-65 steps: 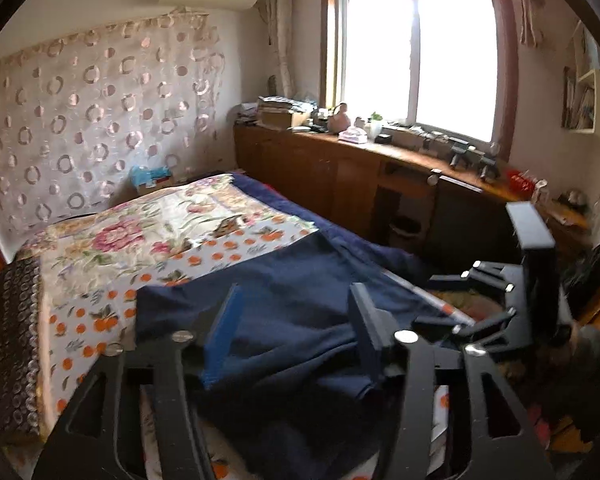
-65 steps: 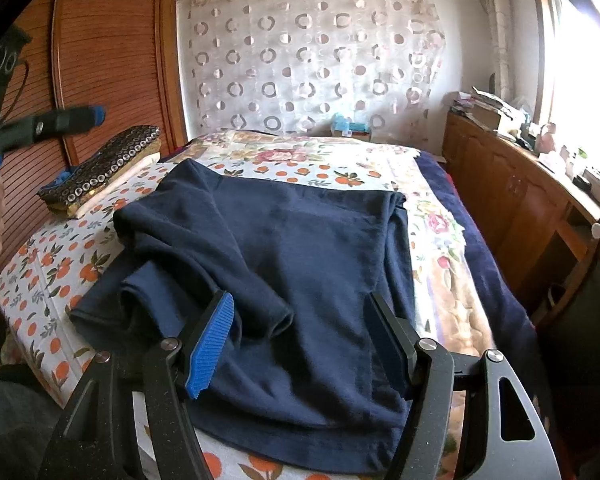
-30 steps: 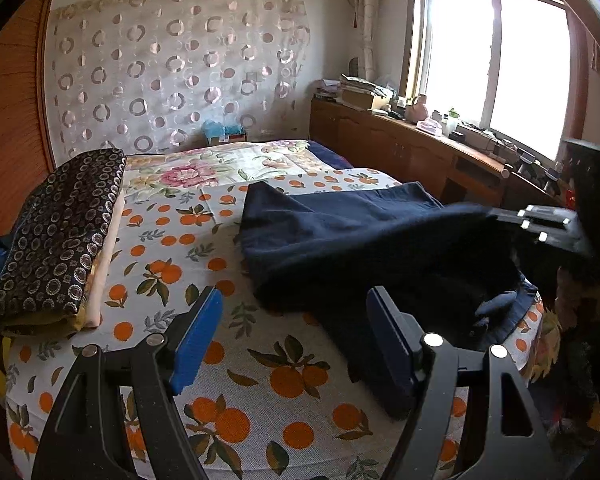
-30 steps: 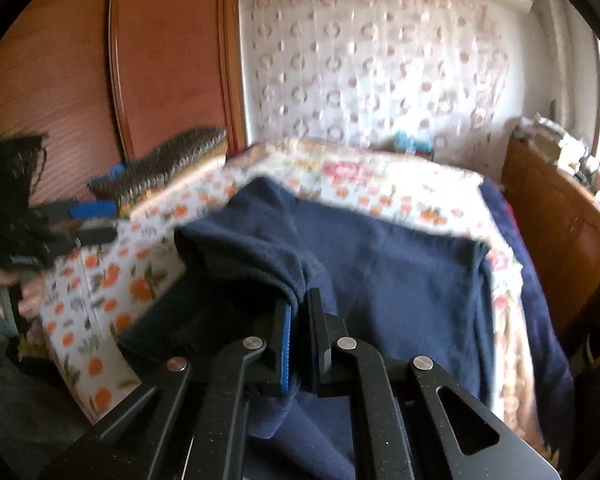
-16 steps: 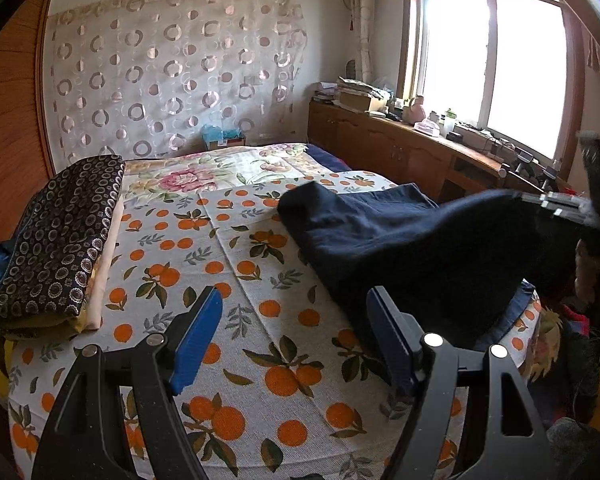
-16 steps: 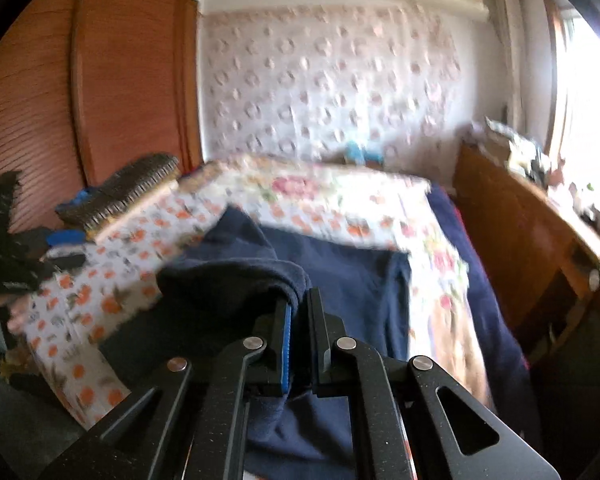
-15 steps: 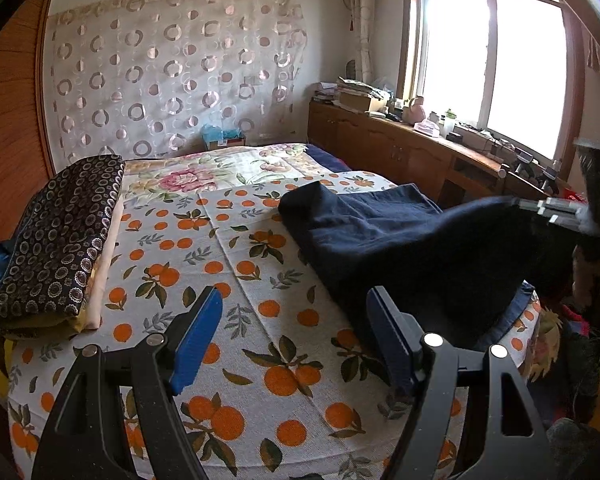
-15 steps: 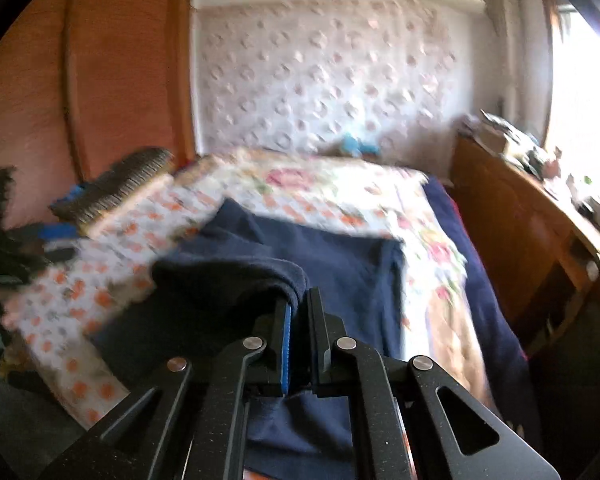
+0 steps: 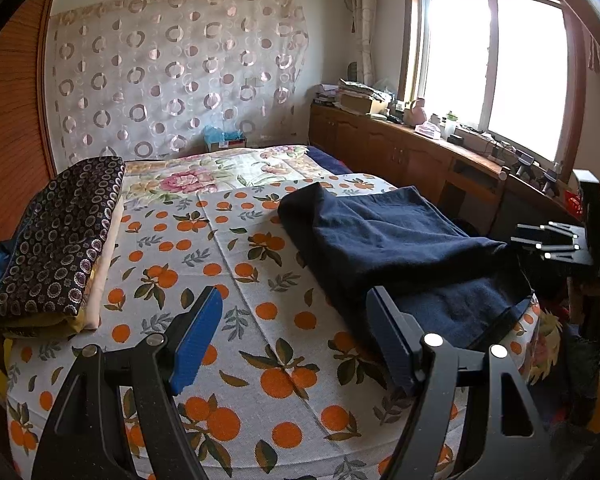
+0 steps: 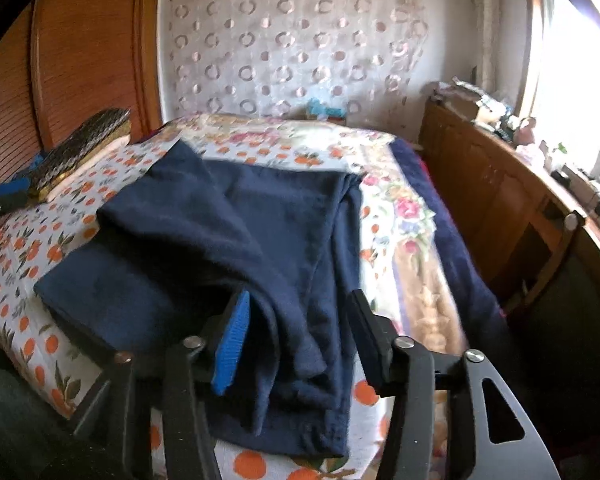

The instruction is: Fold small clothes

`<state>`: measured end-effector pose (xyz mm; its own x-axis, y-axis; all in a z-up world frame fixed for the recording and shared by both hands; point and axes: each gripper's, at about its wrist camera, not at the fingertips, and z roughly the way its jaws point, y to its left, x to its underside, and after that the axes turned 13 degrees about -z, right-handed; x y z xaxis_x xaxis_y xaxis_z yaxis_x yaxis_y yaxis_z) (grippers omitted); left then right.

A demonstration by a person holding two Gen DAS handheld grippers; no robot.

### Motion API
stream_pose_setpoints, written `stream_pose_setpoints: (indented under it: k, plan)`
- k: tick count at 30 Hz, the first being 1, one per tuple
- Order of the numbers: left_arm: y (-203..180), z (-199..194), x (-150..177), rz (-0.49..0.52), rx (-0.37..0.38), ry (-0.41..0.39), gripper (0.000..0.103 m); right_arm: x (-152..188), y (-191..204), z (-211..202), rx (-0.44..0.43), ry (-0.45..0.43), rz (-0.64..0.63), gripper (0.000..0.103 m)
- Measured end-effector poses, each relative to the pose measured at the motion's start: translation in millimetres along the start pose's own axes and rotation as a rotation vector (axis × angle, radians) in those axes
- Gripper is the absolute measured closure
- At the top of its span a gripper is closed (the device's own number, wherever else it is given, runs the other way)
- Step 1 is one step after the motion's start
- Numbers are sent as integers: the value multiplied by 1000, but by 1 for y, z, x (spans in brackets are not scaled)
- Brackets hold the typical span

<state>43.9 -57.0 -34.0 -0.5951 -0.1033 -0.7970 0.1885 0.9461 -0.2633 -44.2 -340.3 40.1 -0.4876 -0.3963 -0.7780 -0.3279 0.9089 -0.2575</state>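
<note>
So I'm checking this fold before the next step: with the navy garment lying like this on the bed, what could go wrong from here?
1. The navy garment lies at the bed's near edge; a careless tug could drag it off.
2. Its folded-over layer looks bunched and uneven, so the next fold may set creases in.
3. The open right hand-held gripper has cloth between its fingers; closing now might catch several layers. The left hand-held gripper is open over bare sheet and steadies nothing.

Near hem of the navy garment (image 10: pixel 228 248) hidden behind the right gripper (image 10: pixel 296 336); its spread fingers cross the cloth. Small items on the window counter (image 9: pixel 440 148) too small to identify. Folded dark stack (image 9: pixel 56 236) cut off at the left edge; far bedding motion-blurred in right wrist view.
</note>
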Motion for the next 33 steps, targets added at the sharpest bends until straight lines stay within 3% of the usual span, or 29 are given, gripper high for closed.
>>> stream_pose_setpoints:
  k: [8,23,33]
  plan:
    - [-4,-1,-1,0,2,-5,28,-23,15,13,-65,-57,-24,47]
    - [6,-1,4,-22,-13,7,27,-76,104,100,-386,50,-252,47]
    - [4,3,9,-19,-4,22,27,-93,124,130,-362,128,-371,49]
